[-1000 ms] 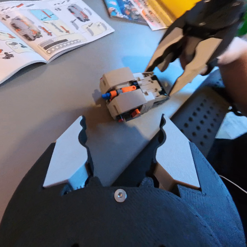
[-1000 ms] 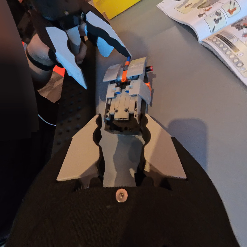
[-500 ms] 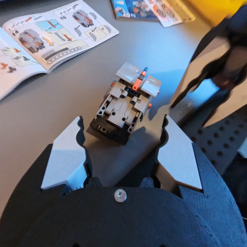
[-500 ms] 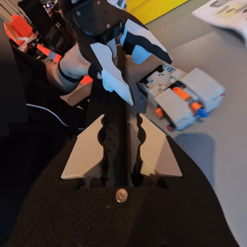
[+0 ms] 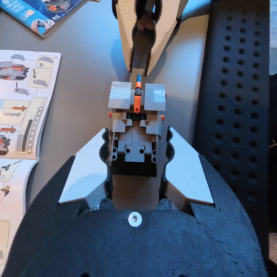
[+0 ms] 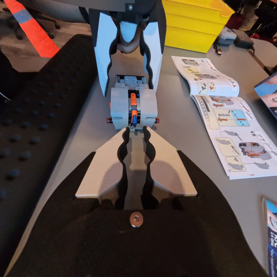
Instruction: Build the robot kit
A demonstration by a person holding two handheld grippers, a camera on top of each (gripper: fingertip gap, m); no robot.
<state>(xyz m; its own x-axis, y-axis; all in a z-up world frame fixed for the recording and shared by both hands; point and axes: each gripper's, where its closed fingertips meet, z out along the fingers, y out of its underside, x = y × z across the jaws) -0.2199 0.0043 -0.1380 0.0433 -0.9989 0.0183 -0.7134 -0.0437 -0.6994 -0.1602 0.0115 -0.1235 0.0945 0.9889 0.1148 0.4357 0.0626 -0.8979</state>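
Observation:
A grey brick-built vehicle model (image 5: 134,139) with orange and blue pins lies on the grey table (image 5: 82,75). My left gripper (image 5: 137,129) is closed onto the sides of its black rear end. In the right wrist view the model (image 6: 119,104) points toward me, with the left gripper (image 6: 129,91) straddling its far end. My right gripper (image 6: 136,128) has its jaws a narrow gap apart, tips at the model's front just below the blue pin (image 6: 134,119). In the left wrist view, the right gripper (image 5: 138,73) stands just beyond that blue pin (image 5: 138,77).
An open instruction booklet (image 6: 224,119) lies beside the model and also shows in the left wrist view (image 5: 22,104). A black perforated mat (image 5: 236,104) flanks the other side. Yellow bins (image 6: 191,25) stand at the back. A blue printed booklet (image 5: 37,15) lies farther off. The grippers' ends are close to 7 cm from one another.
My left gripper has come up to the model's rear and narrowed onto it. My right gripper has swung round to the model's front and narrowed its jaws. The model now lies in line between them.

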